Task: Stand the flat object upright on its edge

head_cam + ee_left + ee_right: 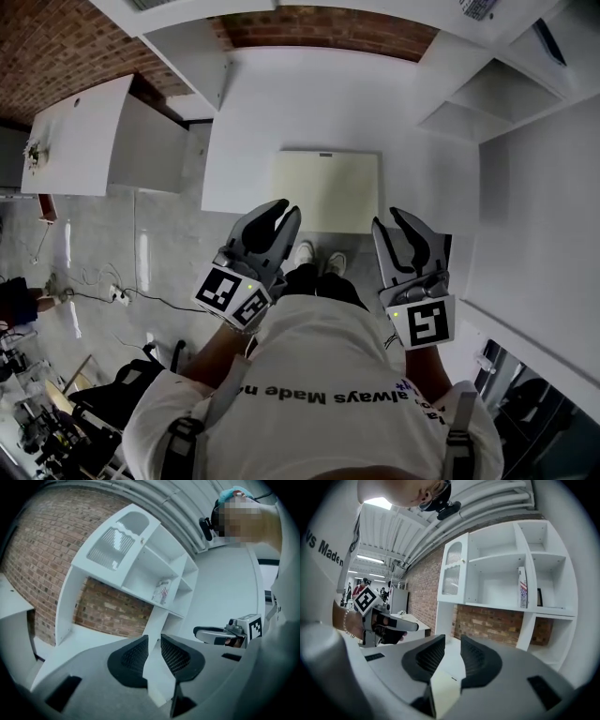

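— Shirt (309,375), white, fills the bottom of the head view right under the camera. Just beyond it come both tongs, held out in front. How far along are we?

— Barely begun, I'd say. The flat object (328,190), a pale cream board, lies flat on the white table (253,112) at its near edge. It sits between the two tongs and a little past their tips, and no side of it is lifted.

— Is either pair on it?

— No. The left tongs (287,210) show a narrow gap between the pads in their own view, with only the table and the white shelf unit (140,573) behind. The right tongs (389,218) are the same: slightly apart and gripping nothing. A cream strip shows low in that gap, which I take for the board lying past the tips, untouched.

— So what's left?

— Everything that counts, by my reading: come down to the board, get hold of an edge or get under it, tip it up, and leave it balanced on that edge. With a thin board flat on a smooth top, working a pad under it looks like the hard part. The near edge seems the likeliest place to try.
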A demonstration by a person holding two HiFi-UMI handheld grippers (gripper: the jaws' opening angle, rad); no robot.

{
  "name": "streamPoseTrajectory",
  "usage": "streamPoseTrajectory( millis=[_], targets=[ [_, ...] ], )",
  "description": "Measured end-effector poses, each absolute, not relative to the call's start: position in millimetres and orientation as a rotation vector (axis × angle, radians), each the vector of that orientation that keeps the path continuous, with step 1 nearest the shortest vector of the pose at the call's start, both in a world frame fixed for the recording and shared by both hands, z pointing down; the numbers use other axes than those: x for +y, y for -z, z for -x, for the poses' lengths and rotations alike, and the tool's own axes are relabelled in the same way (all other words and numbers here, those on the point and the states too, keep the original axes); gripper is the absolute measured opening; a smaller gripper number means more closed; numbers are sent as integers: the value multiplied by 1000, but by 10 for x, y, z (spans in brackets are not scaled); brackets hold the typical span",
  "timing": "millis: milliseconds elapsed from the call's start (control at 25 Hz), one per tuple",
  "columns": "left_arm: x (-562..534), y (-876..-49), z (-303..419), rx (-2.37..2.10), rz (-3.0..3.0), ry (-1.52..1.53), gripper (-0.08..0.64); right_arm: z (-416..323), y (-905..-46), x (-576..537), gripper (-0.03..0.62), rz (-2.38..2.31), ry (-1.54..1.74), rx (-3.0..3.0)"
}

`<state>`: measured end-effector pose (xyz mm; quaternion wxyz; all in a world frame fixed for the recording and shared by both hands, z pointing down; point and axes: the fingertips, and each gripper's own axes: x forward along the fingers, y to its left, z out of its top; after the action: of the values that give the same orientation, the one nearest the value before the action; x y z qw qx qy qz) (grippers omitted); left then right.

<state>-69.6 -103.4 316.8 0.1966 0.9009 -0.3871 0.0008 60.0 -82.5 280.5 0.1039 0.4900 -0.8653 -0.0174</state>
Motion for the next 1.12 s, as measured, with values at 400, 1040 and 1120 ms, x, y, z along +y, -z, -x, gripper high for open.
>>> streamPoseTrajectory(
  millis=[400,1040,1120],
  targets=[
    [-1008,-4243,1036,-1124,-2276,-78,160,-564,-3789,-630,151,-1258,-1,-2316],
    [-870,-5861,1480,-1030,-1829,10,290,-338,-5188,-537,272,-1037,142,-2163],
    [-845,-6051,1531,-1021,-1765,40,305,-292,-5367,-527,275,-998,151,-2147]
  ],
)
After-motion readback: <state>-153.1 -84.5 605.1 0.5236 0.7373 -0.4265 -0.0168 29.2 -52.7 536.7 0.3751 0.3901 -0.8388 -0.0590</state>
